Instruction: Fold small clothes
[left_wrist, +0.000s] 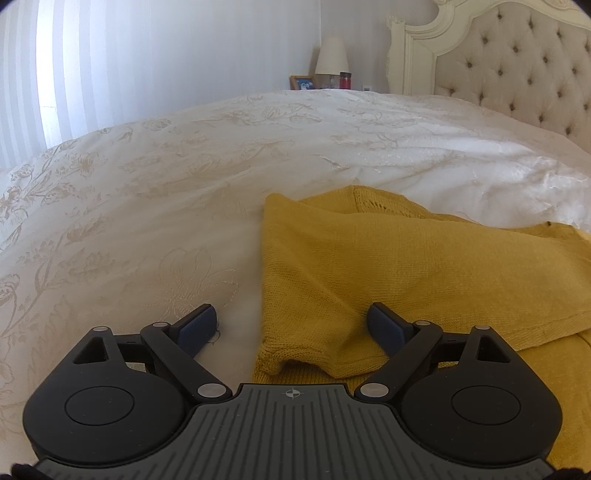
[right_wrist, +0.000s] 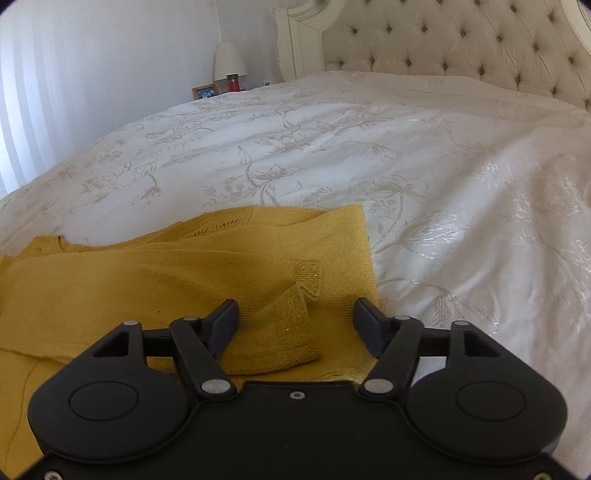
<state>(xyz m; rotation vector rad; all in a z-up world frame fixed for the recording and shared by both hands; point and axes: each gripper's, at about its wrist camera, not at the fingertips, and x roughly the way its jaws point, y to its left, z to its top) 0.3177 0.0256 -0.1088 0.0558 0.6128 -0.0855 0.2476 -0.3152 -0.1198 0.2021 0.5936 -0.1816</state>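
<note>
A mustard-yellow knit sweater (left_wrist: 406, 266) lies partly folded on the bed. Its left folded edge runs up the middle of the left wrist view. My left gripper (left_wrist: 293, 314) stands open just above the sweater's near left corner, the left finger over bare bedspread, the right finger over the knit. In the right wrist view the sweater (right_wrist: 166, 266) fills the lower left, with a sleeve cuff (right_wrist: 291, 332) lying across it. My right gripper (right_wrist: 295, 312) is open, its fingers either side of that cuff without pressing on it.
A white floral bedspread (right_wrist: 332, 155) stretches away to a tufted cream headboard (right_wrist: 461, 48). Beyond the bed's far side stand a lamp (left_wrist: 331, 55), a red jar (left_wrist: 344, 80) and a small picture frame (left_wrist: 302, 82). Pale curtains (left_wrist: 29, 74) hang at the left.
</note>
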